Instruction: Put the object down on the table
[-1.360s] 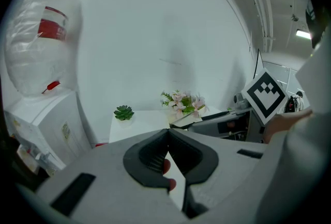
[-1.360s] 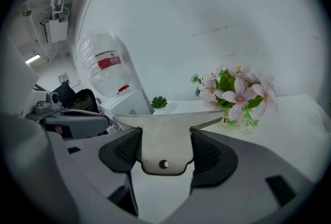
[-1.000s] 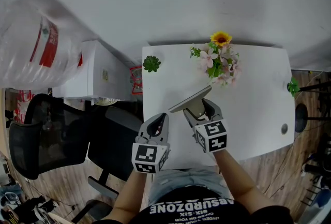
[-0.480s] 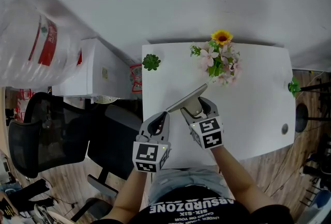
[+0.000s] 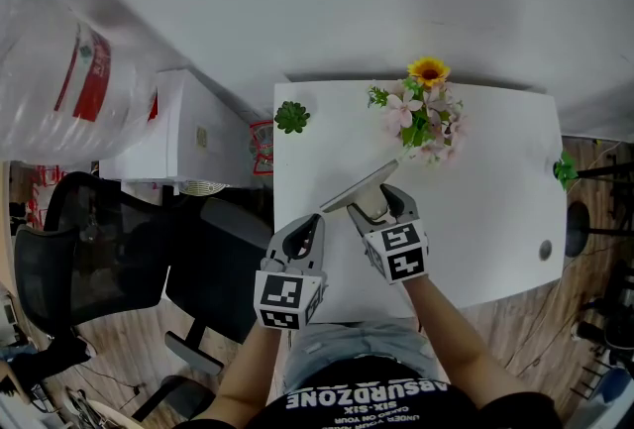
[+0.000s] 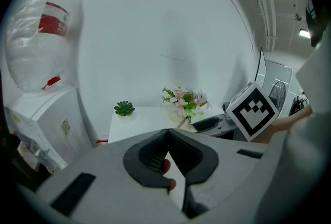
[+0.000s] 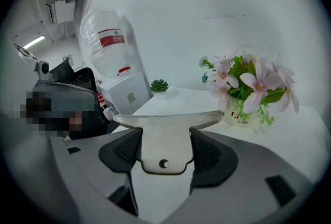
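A flat metal scraper [image 5: 362, 187] with a wide straight blade sits in my right gripper [image 5: 381, 209], held over the near left part of the white table [image 5: 495, 219]. In the right gripper view the scraper [image 7: 164, 140] is clamped between both dark pads, blade edge away from me and level, a small hole near its bottom. Whether it touches the table I cannot tell. My left gripper [image 5: 305, 231] hovers at the table's near left edge, jaws together with nothing in them; in the left gripper view the left gripper [image 6: 166, 134] points toward the flowers.
A small vase of pink flowers with a sunflower [image 5: 424, 115] stands at the table's far middle, a small green succulent [image 5: 291, 117] at the far left corner. A water dispenser [image 5: 178, 145] with a big bottle [image 5: 69, 80] and a black chair [image 5: 89, 259] stand left of the table.
My right gripper has drifted slightly left and away from me with the scraper still in it. The left gripper has stayed put.
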`<state>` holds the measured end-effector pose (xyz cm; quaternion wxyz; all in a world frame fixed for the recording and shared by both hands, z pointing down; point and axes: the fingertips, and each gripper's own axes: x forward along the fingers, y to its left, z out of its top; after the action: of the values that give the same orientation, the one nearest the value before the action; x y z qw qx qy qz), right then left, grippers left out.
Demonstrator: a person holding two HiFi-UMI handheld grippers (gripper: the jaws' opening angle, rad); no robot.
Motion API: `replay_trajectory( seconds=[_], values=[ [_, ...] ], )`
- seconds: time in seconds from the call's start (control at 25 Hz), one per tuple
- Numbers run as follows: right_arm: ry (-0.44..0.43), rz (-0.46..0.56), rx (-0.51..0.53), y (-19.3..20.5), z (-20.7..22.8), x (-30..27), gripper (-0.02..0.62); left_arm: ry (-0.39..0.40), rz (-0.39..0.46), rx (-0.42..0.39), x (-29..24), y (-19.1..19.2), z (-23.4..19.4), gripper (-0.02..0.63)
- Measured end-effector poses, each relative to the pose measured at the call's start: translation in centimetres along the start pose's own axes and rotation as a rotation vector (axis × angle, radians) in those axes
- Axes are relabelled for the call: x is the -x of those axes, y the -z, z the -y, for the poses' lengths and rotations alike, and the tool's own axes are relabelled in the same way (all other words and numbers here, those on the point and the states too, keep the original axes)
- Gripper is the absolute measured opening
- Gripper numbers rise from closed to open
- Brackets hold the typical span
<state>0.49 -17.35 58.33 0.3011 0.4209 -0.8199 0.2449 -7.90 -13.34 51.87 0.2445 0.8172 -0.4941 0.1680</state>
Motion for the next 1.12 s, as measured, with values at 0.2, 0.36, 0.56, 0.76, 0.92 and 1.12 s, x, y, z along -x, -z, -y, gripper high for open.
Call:
replay_trajectory(
  seconds=[0.2,0.36,0.56,0.76,0.92,1.12],
  values=[
    [0.013,0.001,0.008,0.2,0.4,-0.4,0.288,-0.002,-0.004,0.001,0.0,0.1,-0.1,0.006],
    [0.018,-0.005,0.012,0.5,0.7,-0.8,0.288,-0.003,-0.001,0.003,-0.1,0.1,-0.2,0.006],
    [0.018,-0.029,0.012,0.9,0.8,-1.0,0.288,-0.005,-0.003,0.004,-0.1,0.1,-0.3,0.006],
    [0.025,-0.031,0.020,1.2,1.1,-1.6,0.288,-0.005,-0.008,0.008,-0.2,0.3,-0.4,0.006],
    [0.029,-0.051,0.023,1.5,1.2,-1.9,0.288,-0.004,-0.008,0.008,-0.3,0.4,-0.5,0.006],
    [0.027,-0.070,0.038,2.0,1.3,-2.5,0.288,-0.004,-0.011,0.008,-0.5,0.4,-0.7,0.006]
  ],
)
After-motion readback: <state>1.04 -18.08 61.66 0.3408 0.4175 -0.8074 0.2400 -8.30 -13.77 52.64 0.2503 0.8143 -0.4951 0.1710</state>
